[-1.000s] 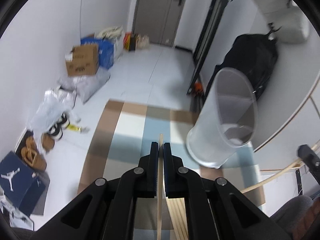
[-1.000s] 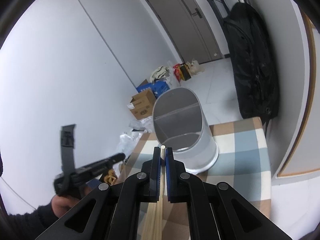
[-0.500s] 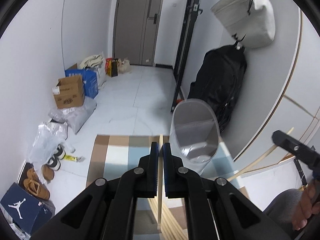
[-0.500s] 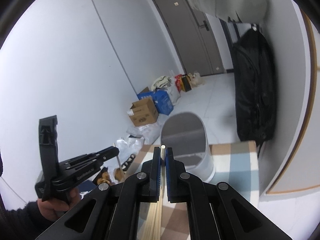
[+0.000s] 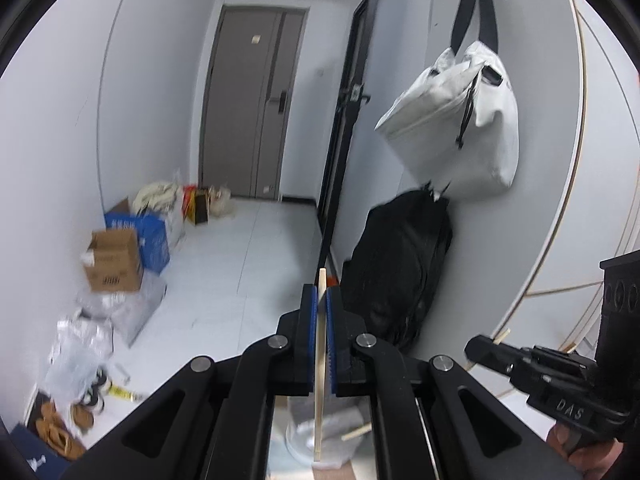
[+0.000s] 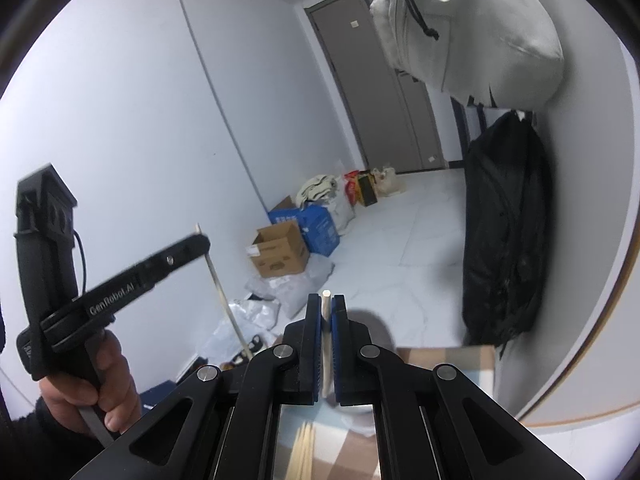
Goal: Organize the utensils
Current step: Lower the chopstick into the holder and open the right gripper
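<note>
Chopsticks, one per hand. Left tongs (image 5: 322, 300) are clenched on a pale wooden chopstick (image 5: 319, 380), blue pads (image 5: 310, 320) pressing both sides; its tip pokes just past the fingertips and the shaft runs down under the tongs toward the translucent plastic cup (image 5: 336, 432) at the bottom of the left wrist view. Another stick lies in that cup, leaning toward its right wall. Right tongs (image 6: 327, 312) are clenched on a second chopstick (image 6: 326, 340), round end showing just above the pads. A bundle of more chopsticks (image 6: 306, 456) lies on the checked brown and blue surface (image 6: 444, 358) near its front edge, under the right tongs. The cup is mostly hidden behind the right tongs in that view, so its exact spot on the surface is unclear. Left hand (image 6: 94, 380) wraps the handle of the left gripper, seen from the right wrist view. Background has a grey door (image 5: 256, 112), a white bag (image 5: 452, 120) hanging on the wall above a black bag (image 5: 396, 272), a cardboard box (image 5: 114, 260) on the floor.
</note>
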`<state>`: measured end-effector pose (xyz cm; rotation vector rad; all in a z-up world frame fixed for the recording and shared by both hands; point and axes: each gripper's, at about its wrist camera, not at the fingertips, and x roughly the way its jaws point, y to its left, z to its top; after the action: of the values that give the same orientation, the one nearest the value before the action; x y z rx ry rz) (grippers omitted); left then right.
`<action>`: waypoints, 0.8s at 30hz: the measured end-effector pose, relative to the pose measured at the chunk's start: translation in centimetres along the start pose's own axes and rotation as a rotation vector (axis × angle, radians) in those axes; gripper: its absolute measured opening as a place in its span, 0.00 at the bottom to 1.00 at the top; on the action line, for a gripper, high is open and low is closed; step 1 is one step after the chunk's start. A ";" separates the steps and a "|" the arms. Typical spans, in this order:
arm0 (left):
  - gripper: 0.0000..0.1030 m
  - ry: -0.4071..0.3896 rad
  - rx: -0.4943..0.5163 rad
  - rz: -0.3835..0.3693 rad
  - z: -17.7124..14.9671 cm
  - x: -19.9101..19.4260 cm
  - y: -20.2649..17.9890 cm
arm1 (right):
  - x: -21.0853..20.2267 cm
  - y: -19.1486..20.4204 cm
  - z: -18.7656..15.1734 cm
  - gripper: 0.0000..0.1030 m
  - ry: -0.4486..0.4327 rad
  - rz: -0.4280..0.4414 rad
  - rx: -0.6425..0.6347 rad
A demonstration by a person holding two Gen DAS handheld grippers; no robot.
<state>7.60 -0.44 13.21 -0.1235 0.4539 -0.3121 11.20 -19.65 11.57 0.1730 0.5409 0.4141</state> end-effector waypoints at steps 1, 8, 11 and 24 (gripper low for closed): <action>0.01 -0.006 0.003 -0.004 0.4 0.5 -0.1 | 0.2 -0.2 0.7 0.04 -0.004 -0.005 -0.001; 0.01 -0.008 0.003 -0.018 1.3 4.3 0.6 | 2.5 -0.8 3.7 0.04 0.001 -0.038 -0.026; 0.01 0.001 -0.014 -0.022 1.1 5.8 1.4 | 3.5 -0.9 4.5 0.04 0.000 -0.044 -0.046; 0.01 0.010 -0.006 -0.077 -0.8 9.5 2.4 | 9.1 -2.1 3.6 0.04 0.108 -0.051 -0.057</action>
<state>16.03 -1.28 8.14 -0.1460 0.4607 -0.3868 20.91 -17.89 9.87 0.0824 0.6379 0.3905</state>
